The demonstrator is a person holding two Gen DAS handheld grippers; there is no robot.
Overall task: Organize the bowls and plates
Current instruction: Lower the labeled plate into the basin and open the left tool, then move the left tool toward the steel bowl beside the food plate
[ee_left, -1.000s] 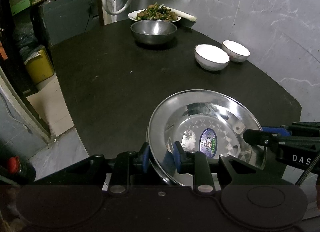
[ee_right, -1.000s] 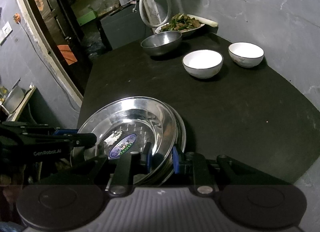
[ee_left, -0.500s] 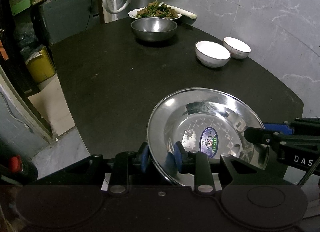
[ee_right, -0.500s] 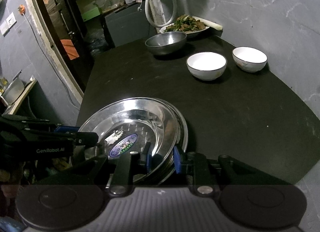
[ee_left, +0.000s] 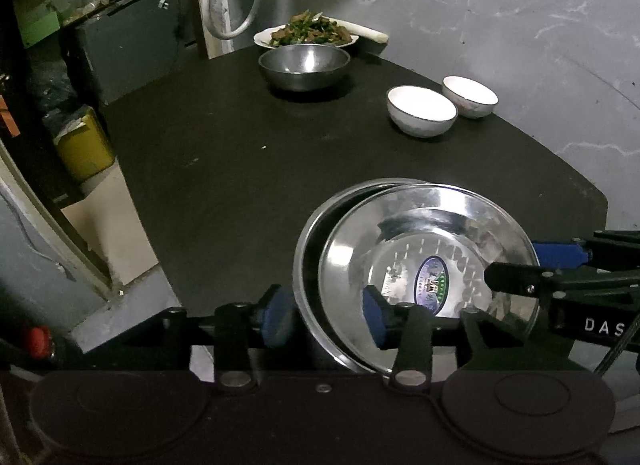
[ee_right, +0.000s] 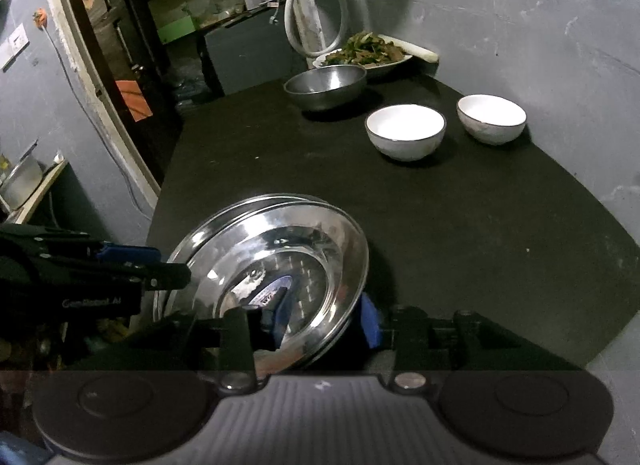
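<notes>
Both hand-held grippers, left point(ee_left: 326, 315) and right point(ee_right: 324, 319), stand spread, released, around the steel plates' point(ee_left: 424, 265) near rims. Only the right view shows the top plate tilted. Farther on the table point(ee_right: 440, 201) sit two white bowls point(ee_right: 405, 131).

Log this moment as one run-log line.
left gripper: open, astride plate rims | right gripper: open, astride rims | steel plates: stacked, offset | white bowls: untouched
</notes>
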